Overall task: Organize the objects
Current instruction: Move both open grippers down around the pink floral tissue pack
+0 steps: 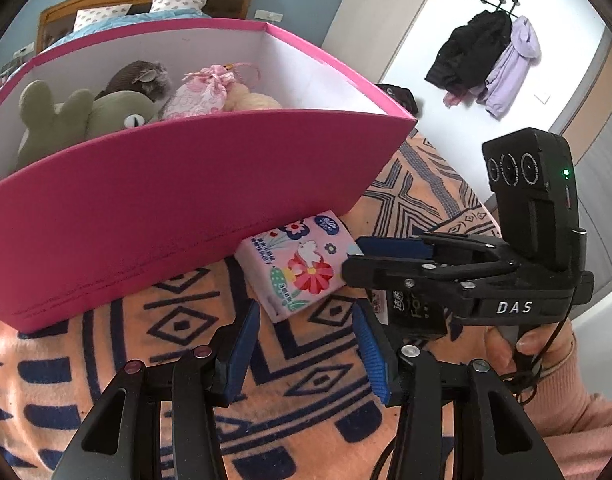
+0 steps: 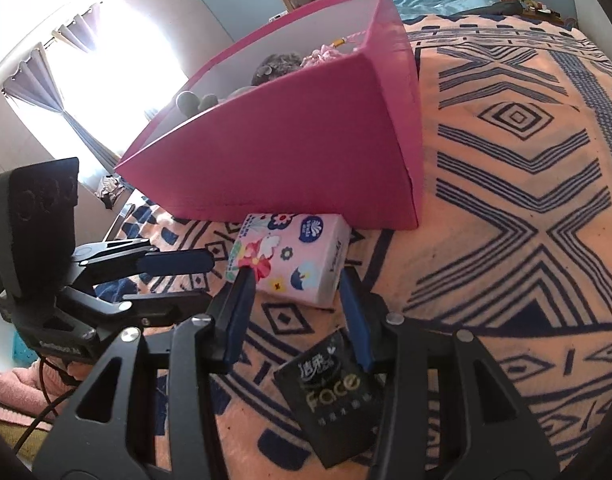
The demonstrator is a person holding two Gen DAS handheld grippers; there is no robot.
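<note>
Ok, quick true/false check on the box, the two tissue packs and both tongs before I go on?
1. The pink floral tissue pack lies on the blanket against the pink box. True.
2. The black tissue pack is already in the box. False: it lies on the blanket, below the right tongs.
3. Both tongs are open and empty. True, left tongs included.
4. The box is empty. False: plush toys are inside.
</note>
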